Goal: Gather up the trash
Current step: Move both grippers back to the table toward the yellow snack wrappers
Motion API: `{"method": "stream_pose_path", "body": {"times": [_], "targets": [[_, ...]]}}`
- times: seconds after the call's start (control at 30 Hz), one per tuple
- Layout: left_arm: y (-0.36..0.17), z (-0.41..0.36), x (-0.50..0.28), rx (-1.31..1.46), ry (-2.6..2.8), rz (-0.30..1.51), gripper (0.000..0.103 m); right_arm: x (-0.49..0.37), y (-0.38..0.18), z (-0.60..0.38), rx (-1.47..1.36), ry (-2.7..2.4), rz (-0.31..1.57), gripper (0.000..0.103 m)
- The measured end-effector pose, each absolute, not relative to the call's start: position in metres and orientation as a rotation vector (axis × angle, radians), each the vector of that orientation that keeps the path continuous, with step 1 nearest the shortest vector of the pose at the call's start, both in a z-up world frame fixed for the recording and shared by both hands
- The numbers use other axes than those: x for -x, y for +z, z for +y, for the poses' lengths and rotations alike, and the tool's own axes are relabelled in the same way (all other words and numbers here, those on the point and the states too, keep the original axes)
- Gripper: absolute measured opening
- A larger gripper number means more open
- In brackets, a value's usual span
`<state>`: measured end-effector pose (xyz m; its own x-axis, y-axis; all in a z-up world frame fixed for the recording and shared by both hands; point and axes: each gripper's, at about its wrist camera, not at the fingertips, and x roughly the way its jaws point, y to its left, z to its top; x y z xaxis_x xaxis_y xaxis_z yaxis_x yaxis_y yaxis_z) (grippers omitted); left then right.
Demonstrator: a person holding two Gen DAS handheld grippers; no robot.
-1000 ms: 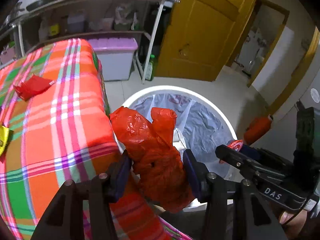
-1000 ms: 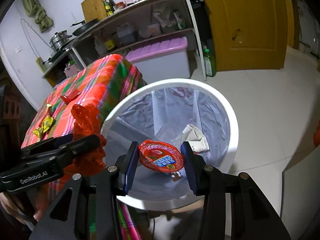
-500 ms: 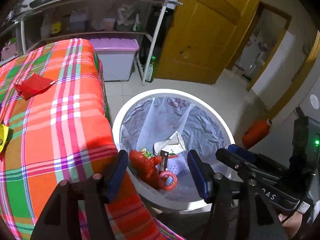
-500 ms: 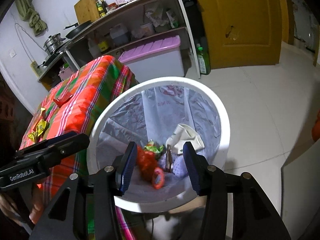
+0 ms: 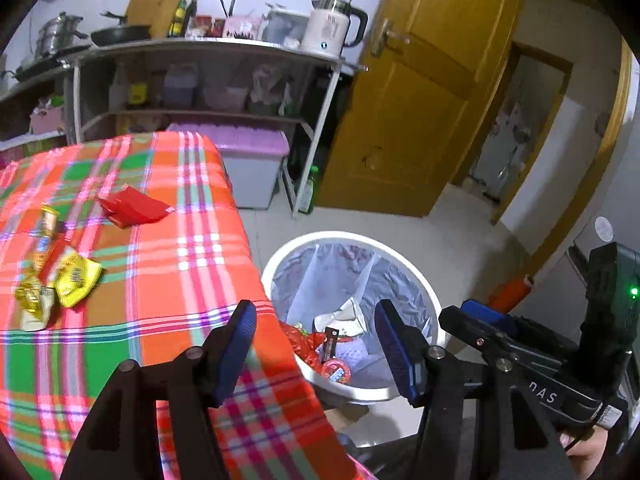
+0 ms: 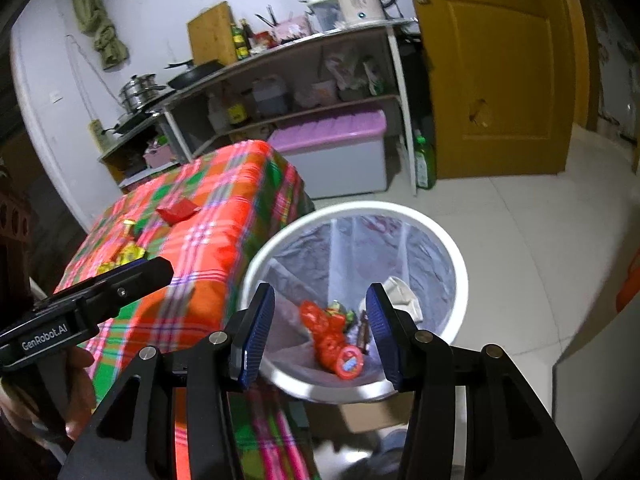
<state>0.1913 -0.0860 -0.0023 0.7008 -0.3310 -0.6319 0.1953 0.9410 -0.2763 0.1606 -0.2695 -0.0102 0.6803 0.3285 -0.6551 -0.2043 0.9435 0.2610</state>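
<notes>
You are holding the left gripper (image 5: pixel 316 350) over the edge where the tablecloth (image 5: pixel 160 280) meets the bin (image 5: pixel 416 276). Its jaws are standing wide apart, with nothing between the blue pads (image 5: pixel 394 352) and nothing touching them. Its left finger is showing in front of the cloth, its right finger in front of the bin's liner.

On the table to your left, trash is lying uncollected: two yellow wrappers (image 5: pixel 76 278) close together near the cloth's left side, a slim packet (image 5: pixel 46 232) just above them, and a red wrapper (image 5: pixel 134 208) farther back, apart from the rest.

Moving right, the white bin is standing on the floor just beside the table. Inside it, a crumpled red bag (image 6: pixel 324 334) is lying at the bottom, with a small round red lid (image 6: pixel 350 362) touching its near end, a dark stick-shaped wrapper (image 6: pixel 362 332) beside it and a crumpled white paper (image 6: pixel 402 296) against the far right of the liner.

You are holding the right gripper (image 6: pixel 320 330) above the bin's near rim. Its jaws are parted, somewhat less widely than the left pair, and they are gripping nothing; the red bag and lid are only showing through the gap, well below the pads (image 6: pixel 258 332).
</notes>
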Motion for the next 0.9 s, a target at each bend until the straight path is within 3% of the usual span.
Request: {"method": "stream_pose_path", "body": {"times": [0.9], "targets": [[0.013, 0.003, -0.1, 0.177, -0.122, 0.618, 0.061, -0.114, 0.022, -0.186, -0.082, 0.519, 0.702, 0.049]]}}
